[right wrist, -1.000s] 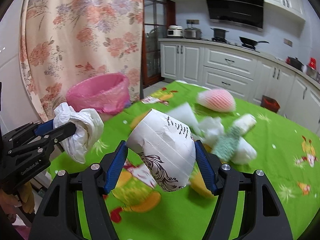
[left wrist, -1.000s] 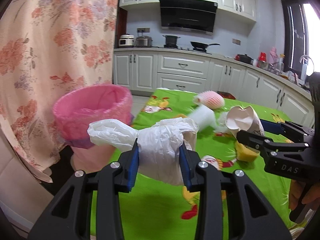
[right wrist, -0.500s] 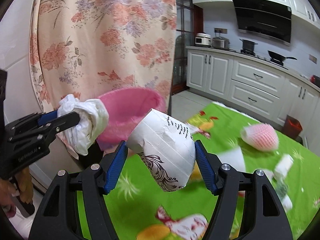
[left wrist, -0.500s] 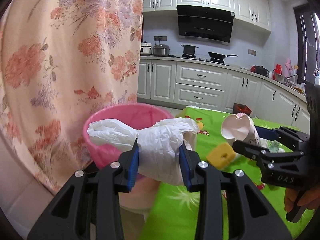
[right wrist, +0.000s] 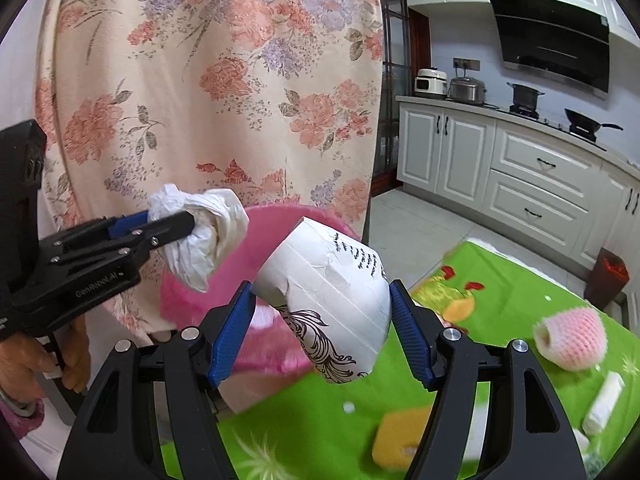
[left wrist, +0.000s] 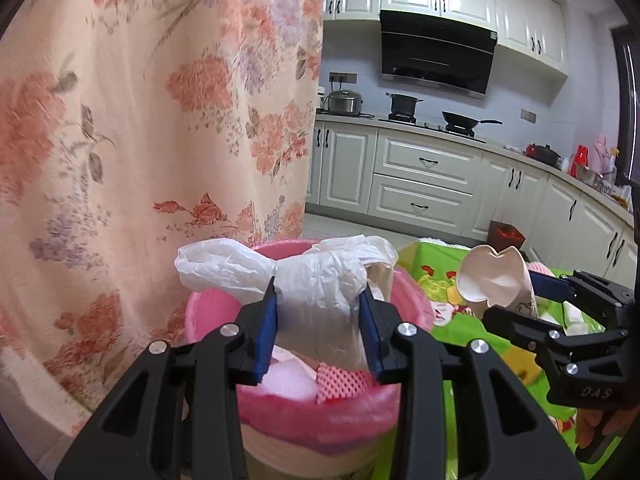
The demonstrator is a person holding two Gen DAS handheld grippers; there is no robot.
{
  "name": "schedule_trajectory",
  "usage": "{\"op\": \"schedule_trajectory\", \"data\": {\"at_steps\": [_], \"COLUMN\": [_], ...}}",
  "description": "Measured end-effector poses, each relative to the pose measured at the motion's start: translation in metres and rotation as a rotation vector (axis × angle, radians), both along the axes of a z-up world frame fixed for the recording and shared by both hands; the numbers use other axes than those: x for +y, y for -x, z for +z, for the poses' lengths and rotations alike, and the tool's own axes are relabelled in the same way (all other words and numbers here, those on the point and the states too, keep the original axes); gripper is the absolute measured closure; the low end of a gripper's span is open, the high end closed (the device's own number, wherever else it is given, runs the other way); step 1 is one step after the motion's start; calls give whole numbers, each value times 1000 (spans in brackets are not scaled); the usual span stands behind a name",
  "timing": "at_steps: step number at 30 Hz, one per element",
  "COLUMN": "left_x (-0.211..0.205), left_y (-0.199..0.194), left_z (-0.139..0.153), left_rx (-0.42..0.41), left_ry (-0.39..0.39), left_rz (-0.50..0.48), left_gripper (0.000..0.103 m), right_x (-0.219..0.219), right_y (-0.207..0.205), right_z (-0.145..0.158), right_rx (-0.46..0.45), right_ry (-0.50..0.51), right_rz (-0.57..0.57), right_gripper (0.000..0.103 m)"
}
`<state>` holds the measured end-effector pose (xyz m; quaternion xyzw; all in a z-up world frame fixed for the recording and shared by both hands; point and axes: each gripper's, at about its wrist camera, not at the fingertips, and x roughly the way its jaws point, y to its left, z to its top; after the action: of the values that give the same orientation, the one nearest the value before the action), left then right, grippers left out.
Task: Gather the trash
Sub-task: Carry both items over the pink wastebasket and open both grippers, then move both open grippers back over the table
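Our left gripper (left wrist: 318, 324) pinched the crumpled plastic bag (left wrist: 316, 280), light and limp, above the pink bin (left wrist: 312, 404) at lower centre. Our right gripper (right wrist: 322, 332) clamped the crushable paper cup (right wrist: 328, 300) by its sides, right of the bin.

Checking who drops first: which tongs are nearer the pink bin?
Left. The left tongs, shut on the white plastic bag, hang over the pink bin. The right tongs, holding the paper cup, sit beside it above the table's edge.
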<state>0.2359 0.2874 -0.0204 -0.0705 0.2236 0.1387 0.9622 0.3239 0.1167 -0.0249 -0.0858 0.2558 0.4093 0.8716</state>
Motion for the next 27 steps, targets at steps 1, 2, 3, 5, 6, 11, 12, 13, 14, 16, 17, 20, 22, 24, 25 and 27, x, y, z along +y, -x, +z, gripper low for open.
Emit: {"op": "schedule_trajectory", "data": {"at_steps": [1, 2, 3, 5, 6, 11, 12, 13, 14, 16, 17, 20, 22, 24, 25, 27], "left_x": [7, 13, 16, 24, 26, 44, 47, 52, 56, 61, 63, 63, 60, 54, 50, 43], "left_y": [-7, -14, -19, -29, -31, -27, -24, -18, -12, 0, 6, 21, 31, 40, 44, 52], "left_z": [-3, -5, -8, -11, -11, -8, -7, -6, -5, -1, 0, 5, 7, 8, 7, 6], "left_rx": [3, 7, 12, 26, 19, -2, -3, -9, -13, -18, -18, -21, -25, -25, -25, -24], "left_ry": [12, 25, 32, 26, 22, 10, 13, 21, 25, 27, 28, 20, 13, 4, 2, 2], "left_rz": [-5, -20, -30, -18, -3, 89, 103, 124, 144, 175, 189, 222, 242, 259, 265, 275], "left_gripper": [65, 64, 63, 45, 38, 34, 31, 29, 27, 21, 20, 14, 9, 8, 7, 5], "right_x": [4, 8, 11, 18, 22, 42, 48, 51, 55, 62, 65, 68, 66, 62, 58, 48], "right_y": [-4, -7, -11, -18, -22, -27, -27, -27, -27, -28, -29, -30, -28, -24, -22, -16], "right_z": [-1, -1, -2, -2, -3, -6, -6, -7, -7, -9, -10, -11, -10, -8, -7, -4], "right_rx": [2, 3, 4, 12, 20, 18, 16, 16, 17, 19, 23, 34, 35, 29, 25, 19], "right_ry": [1, 0, -3, -9, -13, -11, -9, -8, -8, -4, -1, -7, -10, -10, -7, -7], "right_rz": [2, 3, 4, 6, 8, 41, 53, 60, 68, 78, 80, 80, 77, 73, 70, 58], "right_gripper": [38, 38, 38, 38, 38, 38, 38, 38, 38, 37, 34, 26, 26, 26, 26, 26]}}
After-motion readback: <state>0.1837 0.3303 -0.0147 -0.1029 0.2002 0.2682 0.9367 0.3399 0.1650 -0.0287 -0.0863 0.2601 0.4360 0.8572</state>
